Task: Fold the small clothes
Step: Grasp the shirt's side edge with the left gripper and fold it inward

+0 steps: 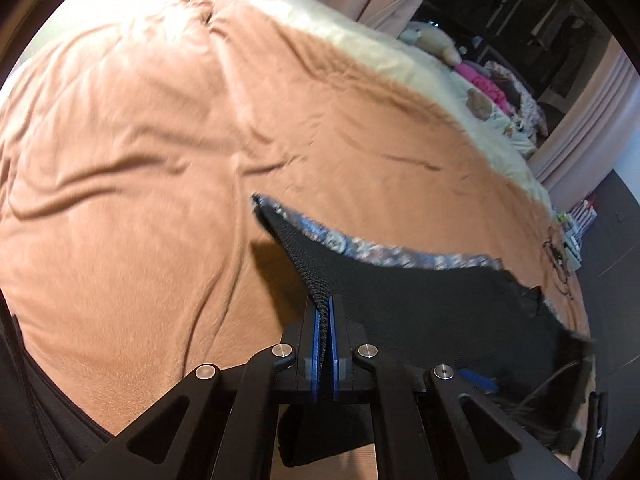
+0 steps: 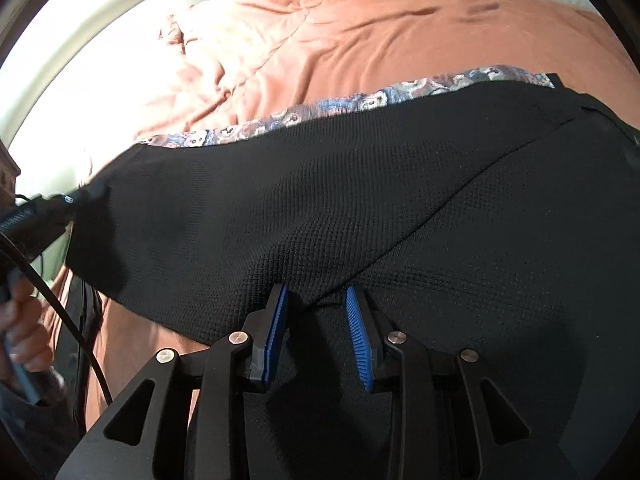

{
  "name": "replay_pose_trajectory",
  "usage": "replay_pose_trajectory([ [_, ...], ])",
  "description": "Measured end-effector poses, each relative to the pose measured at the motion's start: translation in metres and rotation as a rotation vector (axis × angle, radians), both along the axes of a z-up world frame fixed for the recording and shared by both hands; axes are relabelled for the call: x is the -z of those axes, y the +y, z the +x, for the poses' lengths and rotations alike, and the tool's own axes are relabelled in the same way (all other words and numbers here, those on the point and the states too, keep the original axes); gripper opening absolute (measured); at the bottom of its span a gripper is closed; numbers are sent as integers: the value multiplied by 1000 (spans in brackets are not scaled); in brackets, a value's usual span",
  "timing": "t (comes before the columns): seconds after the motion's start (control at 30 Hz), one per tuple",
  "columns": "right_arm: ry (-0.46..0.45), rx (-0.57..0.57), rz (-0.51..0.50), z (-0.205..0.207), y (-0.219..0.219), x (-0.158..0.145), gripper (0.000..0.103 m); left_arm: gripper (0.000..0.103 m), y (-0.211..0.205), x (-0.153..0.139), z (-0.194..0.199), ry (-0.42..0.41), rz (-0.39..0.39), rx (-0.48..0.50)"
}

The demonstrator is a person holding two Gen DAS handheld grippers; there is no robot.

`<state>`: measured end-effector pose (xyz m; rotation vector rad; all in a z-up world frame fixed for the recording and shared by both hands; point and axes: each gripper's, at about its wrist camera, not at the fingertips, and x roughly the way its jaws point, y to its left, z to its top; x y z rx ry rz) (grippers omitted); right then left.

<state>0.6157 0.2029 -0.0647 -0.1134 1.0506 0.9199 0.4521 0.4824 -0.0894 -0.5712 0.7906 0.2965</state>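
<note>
A black waffle-knit garment (image 1: 420, 300) with a blue-and-grey floral inner band (image 1: 360, 246) lies stretched across the orange bedspread (image 1: 140, 140). My left gripper (image 1: 325, 304) is shut on a raised corner of the black fabric, which is pinched between the blue pads. In the right wrist view the same garment (image 2: 360, 180) fills the middle, its floral band (image 2: 320, 112) along the far edge. My right gripper (image 2: 316, 300) hovers over a diagonal fold with its blue pads apart, not pressing on the cloth. The left gripper (image 2: 86, 196) shows at the far left, holding the garment's corner.
A person's hand (image 2: 20, 320) grips the left tool's handle, with a black cable (image 2: 60, 300) trailing down. A cream sheet (image 1: 360, 44), soft toys (image 1: 436, 42) and pink clothes (image 1: 480, 80) lie at the far side of the bed. Curtains (image 1: 580, 120) hang beyond.
</note>
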Motion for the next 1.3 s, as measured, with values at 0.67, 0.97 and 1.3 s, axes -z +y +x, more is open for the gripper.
replay_pose_trajectory([
  [0.67,-35,148,89,5,-128,-45,63,4,-137,-100,68,-116,101,254],
  [0.97,-9,198,140,0,-192,-48,63,4,-214,-90,95,-87,104,414],
  [1.3,21,254,133,-9,-249,-51,63,48,-288,-67,107,-7,99,636],
])
